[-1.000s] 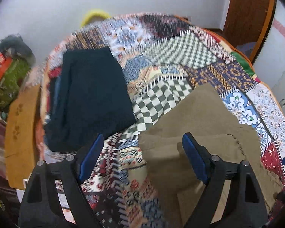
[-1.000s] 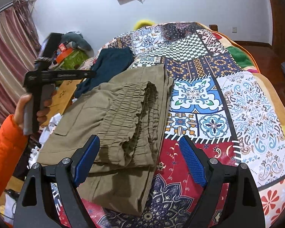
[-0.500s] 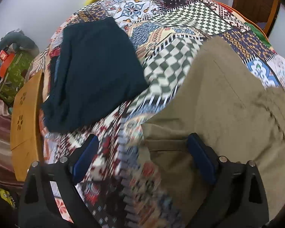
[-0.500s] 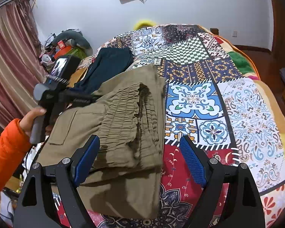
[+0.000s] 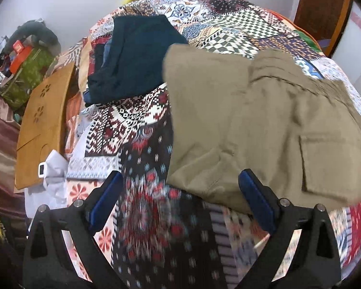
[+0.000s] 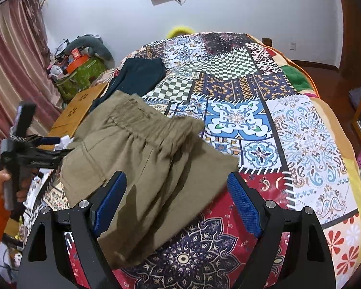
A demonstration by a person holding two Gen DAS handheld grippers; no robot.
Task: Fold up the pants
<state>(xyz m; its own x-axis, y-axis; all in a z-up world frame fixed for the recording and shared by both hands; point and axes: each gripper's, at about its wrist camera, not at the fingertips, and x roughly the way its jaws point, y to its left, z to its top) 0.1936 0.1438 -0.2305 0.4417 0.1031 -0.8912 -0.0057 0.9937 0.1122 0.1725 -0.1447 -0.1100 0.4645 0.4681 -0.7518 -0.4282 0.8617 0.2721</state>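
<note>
Pants (image 6: 142,163): olive, folded into a thick bundle, lying on the quilt (image 6: 288,130) near its left edge as seen from the right wrist. Long axis runs diagonally, from the near side by the right gripper (image 6: 177,201) away toward the dark garment (image 6: 139,72). Gathered waistband crosses the top of the bundle about midway; a lower layer sticks out to the right and at the near end. A patch pocket shows on the left face in the left wrist view (image 5: 329,163).

Right gripper: jaws wide apart, nothing between the pads; it hangs over the near end of the pants without touching. Its spread matches the frame a second ago.

Left gripper (image 5: 183,204): jaws have just been opening and now stand at a wide spread. Only patterned quilt lies between the pads; the right pad sits just over the near corner of the pants, contact not clear owing to blur. In the right wrist view it is at the far left (image 6: 33,149), held in a hand (image 6: 9,185) with an orange sleeve, at the left edge of the bundle.

Changes from a second ago: the bundle is shorter and more compact, with one more layer on top. The left gripper's view has swung, so the dark garment (image 5: 137,57) sits higher and farther off.
</note>
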